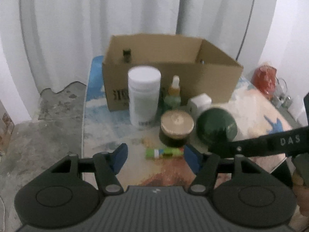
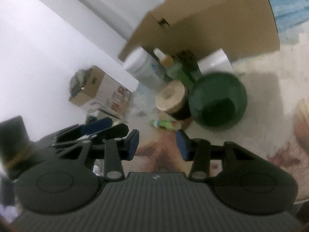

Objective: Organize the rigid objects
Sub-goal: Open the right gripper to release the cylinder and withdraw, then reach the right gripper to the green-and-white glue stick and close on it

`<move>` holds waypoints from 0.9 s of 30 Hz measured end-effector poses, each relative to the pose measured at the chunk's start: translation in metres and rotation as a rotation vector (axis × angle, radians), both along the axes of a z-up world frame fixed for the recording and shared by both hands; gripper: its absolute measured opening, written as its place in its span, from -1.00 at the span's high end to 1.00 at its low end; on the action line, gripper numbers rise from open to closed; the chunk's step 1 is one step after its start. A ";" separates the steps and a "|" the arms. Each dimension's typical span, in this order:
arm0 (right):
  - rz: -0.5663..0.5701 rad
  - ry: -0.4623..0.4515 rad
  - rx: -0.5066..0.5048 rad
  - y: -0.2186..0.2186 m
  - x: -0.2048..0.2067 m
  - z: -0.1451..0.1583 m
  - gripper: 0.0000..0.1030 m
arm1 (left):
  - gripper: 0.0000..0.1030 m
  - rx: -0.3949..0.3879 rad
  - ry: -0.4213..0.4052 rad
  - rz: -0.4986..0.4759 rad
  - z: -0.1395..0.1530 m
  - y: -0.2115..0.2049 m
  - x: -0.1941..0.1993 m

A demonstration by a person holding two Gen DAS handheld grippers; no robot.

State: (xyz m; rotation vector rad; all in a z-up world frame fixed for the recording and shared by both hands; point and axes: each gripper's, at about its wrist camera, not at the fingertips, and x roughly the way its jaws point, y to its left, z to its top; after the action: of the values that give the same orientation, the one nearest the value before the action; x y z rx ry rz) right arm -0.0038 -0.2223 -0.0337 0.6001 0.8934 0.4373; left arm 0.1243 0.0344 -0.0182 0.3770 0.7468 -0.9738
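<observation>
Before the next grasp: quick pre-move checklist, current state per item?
1. Left gripper jaws open, nothing between them: ok.
2. Right gripper jaws open, nothing between them: ok.
3. Cardboard box top open: ok.
4. Green tube lying flat, nearest the left gripper: ok.
5. White jar and gold-lidded jar upright: ok.
6. Room left in the box: cannot tell.

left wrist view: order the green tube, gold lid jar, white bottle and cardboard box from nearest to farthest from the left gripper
Measured from the left gripper:
1. green tube, lying flat on the mat just ahead of the open jaws
2. gold lid jar, right behind the tube
3. white bottle, upright, further back and to the left
4. cardboard box, at the back, behind everything else
</observation>
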 end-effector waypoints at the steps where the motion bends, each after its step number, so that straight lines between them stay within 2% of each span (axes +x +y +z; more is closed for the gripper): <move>1: -0.008 0.006 -0.007 0.003 0.001 -0.003 0.18 | -0.27 0.005 0.008 -0.013 -0.004 0.000 0.001; 6: -0.031 0.025 -0.036 0.015 0.008 -0.016 0.18 | -0.23 0.010 0.039 -0.068 -0.026 -0.002 0.005; 11: -0.049 0.031 -0.046 0.024 0.019 -0.025 0.22 | -0.20 0.052 0.021 -0.100 -0.038 -0.010 0.008; 20: -0.065 0.065 -0.025 0.034 0.033 -0.036 0.25 | -0.20 0.076 0.043 -0.169 -0.050 -0.018 0.016; 27: -0.084 0.065 -0.035 0.040 0.039 -0.039 0.24 | -0.21 0.077 0.047 -0.173 -0.055 -0.023 0.018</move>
State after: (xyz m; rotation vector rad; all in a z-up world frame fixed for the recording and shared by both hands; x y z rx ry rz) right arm 0.0355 -0.1826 -0.0729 0.6203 0.9318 0.3272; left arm 0.1419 0.0111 -0.0731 0.4933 0.8057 -1.1215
